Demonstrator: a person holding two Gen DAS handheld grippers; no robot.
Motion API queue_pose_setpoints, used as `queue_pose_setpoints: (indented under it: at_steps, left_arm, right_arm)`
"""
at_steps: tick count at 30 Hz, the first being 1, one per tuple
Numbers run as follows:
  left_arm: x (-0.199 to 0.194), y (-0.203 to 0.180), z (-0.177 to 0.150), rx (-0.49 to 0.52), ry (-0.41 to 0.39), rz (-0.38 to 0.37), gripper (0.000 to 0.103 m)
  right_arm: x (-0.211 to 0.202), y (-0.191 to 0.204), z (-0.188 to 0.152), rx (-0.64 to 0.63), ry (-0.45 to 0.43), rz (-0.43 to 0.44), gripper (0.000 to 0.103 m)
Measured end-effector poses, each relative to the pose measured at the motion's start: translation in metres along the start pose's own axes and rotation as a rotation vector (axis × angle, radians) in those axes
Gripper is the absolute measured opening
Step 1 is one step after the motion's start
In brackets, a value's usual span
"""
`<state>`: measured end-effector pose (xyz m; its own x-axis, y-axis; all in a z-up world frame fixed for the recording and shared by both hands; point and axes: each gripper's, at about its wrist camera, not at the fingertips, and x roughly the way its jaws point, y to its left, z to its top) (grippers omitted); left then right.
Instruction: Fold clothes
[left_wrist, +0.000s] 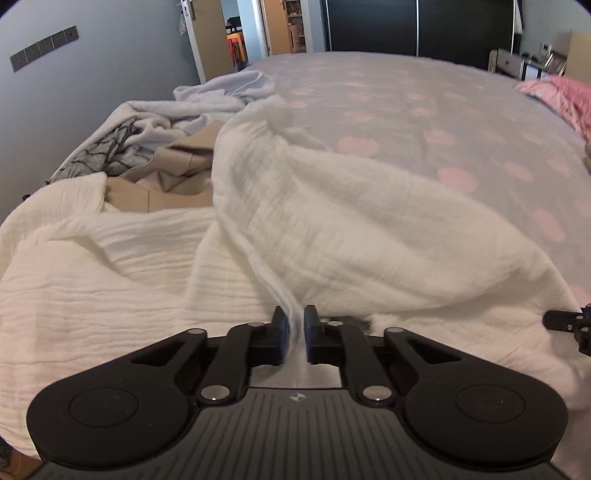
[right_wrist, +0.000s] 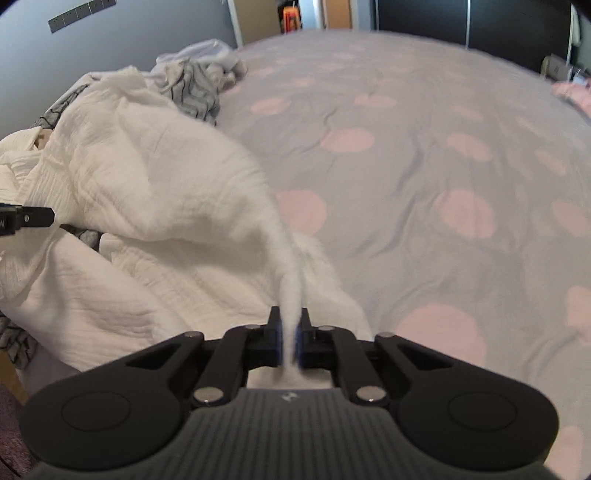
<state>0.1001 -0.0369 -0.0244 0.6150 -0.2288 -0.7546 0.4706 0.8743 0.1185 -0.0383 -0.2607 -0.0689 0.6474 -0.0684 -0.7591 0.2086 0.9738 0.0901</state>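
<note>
Presently the white crinkled garment (left_wrist: 332, 229) lies on the bed (left_wrist: 443, 122), one part raised between two grips. Left hand-held gripper (left_wrist: 294, 332) is clenched on a pinch of its cloth; right hand-held gripper (right_wrist: 289, 334) likewise. Judged: keep both grips level and the span taut, so the fold lands square. Motion blur hides the garment's edges and type. Behind it, a heap of other clothes (left_wrist: 155, 155) is partly covered.

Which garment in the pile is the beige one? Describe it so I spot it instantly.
On the grey bedspread with pink spots, look to the clothes heap at its left edge. The smooth beige folded garment lies behind the white crinkled cloth; it alone is tan and untextured.
</note>
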Motion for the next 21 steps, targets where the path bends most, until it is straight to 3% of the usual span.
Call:
queue_pose_setpoints:
  at_steps: [4, 11, 14, 18, 21]
  left_arm:
    - [-0.019, -0.023, 0.014, 0.041, -0.049, -0.086, 0.001]
    - [-0.067, -0.098, 0.039, 0.139, -0.138, -0.330, 0.001]
    - [-0.082, -0.117, 0.040, 0.174, -0.140, -0.397, 0.001]
    - [-0.100, -0.140, 0.041, 0.219, -0.135, -0.473, 0.001]
    - [-0.095, -0.134, 0.033, 0.256, -0.097, -0.438, 0.001]
  right_arm:
    - [-0.038, -0.018, 0.003, 0.001, -0.058, -0.080, 0.005]
    - [-0.128, -0.067, -0.009, 0.044, -0.118, -0.260, 0.005]
    - [-0.167, -0.083, -0.022, 0.051, -0.128, -0.329, 0.005]
    - [-0.187, -0.086, -0.051, 0.037, -0.067, -0.296, 0.005]
    - [-0.190, -0.079, -0.075, 0.015, -0.003, -0.239, 0.005]
